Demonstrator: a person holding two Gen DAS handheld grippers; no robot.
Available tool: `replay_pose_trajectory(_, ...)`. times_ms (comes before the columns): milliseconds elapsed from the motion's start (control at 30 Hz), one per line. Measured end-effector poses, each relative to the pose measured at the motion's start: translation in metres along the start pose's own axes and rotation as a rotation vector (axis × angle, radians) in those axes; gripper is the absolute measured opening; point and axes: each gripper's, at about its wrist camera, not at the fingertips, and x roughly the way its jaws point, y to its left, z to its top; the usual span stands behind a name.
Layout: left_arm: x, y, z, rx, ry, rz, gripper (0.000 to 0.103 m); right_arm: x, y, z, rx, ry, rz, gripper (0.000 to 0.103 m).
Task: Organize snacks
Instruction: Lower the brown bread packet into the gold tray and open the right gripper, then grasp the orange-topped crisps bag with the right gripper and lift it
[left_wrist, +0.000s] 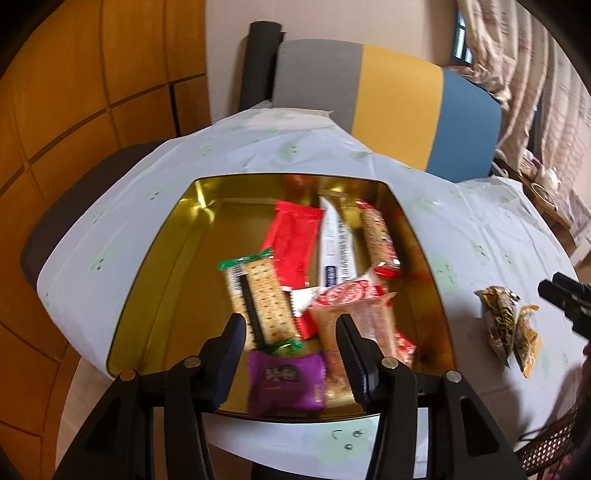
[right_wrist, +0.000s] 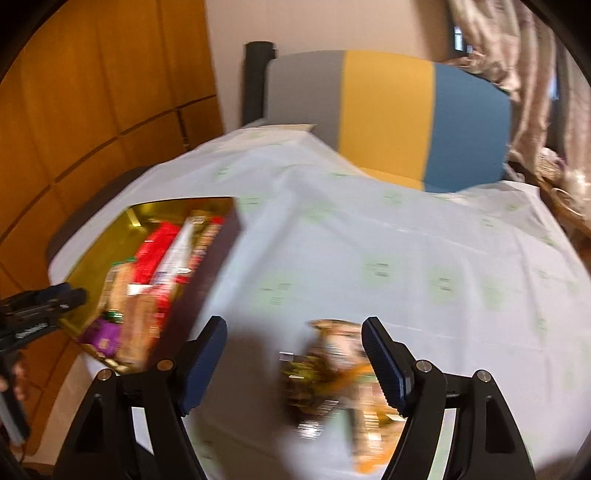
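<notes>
Left wrist view: left gripper half open, empty, above gold tin already holding cracker pack and purple packet.

Right wrist view: right gripper wide, gripping nothing, over two loose snack packets right of tin; best centred before closing. Packets blurred, labels unreadable.

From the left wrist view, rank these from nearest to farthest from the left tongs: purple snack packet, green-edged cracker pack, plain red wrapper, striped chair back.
1. Purple snack packet: between the left tongs' fingers, at the gold tin's near edge.
2. Green-edged cracker pack: just beyond, slightly left.
3. Plain red wrapper: mid-tin.
4. Striped grey, yellow and blue chair back: beyond the table.
</notes>
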Motion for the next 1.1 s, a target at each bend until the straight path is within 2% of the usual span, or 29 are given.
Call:
replay_pose_trajectory(367,-0.005,-0.047,0.001,0.123,0.003,-0.056,0.051,-0.021,-0.124,0.0,0.094,-0.019,-0.249,0.078)
replay_pose_trajectory(467,-0.008,-0.066,0.002,0.173,0.004,-0.087,0.051,-0.017,-0.161,-0.008,0.158,-0.005,-0.316,0.078)
replay_pose_trajectory(533,-0.009,-0.078,0.003,0.202,0.007,-0.103,0.051,-0.01,-0.185,-0.014,0.267,0.047,-0.336,0.078)
replay_pose_trajectory(600,-0.01,-0.093,0.003,0.234,0.014,-0.135,0.051,-0.009,-0.2,-0.017,0.351,0.066,-0.299,0.078)
replay_pose_trajectory(667,-0.01,-0.109,0.002,0.264,0.022,-0.17,0.051,-0.003,-0.207,-0.019,0.406,0.096,-0.204,0.083)
replay_pose_trajectory(733,-0.011,-0.123,0.0,0.298,0.03,-0.194,0.051,0.011,-0.204,-0.021,0.426,0.168,-0.09,0.083)
replay_pose_trajectory(833,-0.007,-0.144,-0.005,0.361,0.057,-0.231,0.051,0.02,-0.19,-0.02,0.33,0.207,-0.118,0.083)
replay_pose_trajectory(900,-0.004,-0.157,-0.01,0.404,0.07,-0.248,0.051,0.02,-0.187,-0.021,0.327,0.213,-0.093,0.083)
replay_pose_trajectory(1000,0.005,-0.172,-0.018,0.437,0.118,-0.262,0.051,0.017,-0.188,-0.022,0.337,0.203,-0.101,0.083)
replay_pose_trajectory(1100,0.009,-0.18,-0.025,0.449,0.141,-0.272,0.051,0.013,-0.18,-0.019,0.36,0.175,0.028,0.083)
